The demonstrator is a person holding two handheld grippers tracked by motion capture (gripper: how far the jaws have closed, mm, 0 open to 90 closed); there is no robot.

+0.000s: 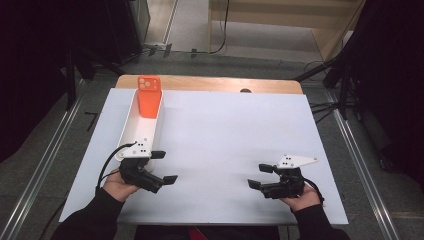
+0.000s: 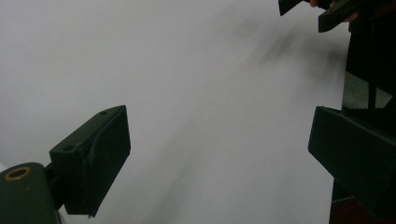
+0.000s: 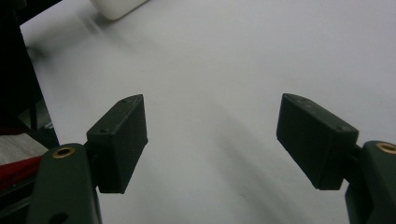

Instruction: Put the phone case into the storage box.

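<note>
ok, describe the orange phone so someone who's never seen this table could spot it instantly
Start at the white table and go to its far left corner, where a long white tray runs away from the left gripper. The orange phone leans in the tray's far end, back side showing its camera lenses. It is the one brightly coloured item on the white surface.

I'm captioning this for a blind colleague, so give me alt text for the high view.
An orange phone leans at the far end of a long white tray on a white table. Nearer, a person's hands hold the left gripper and right gripper, both open and empty.
</note>
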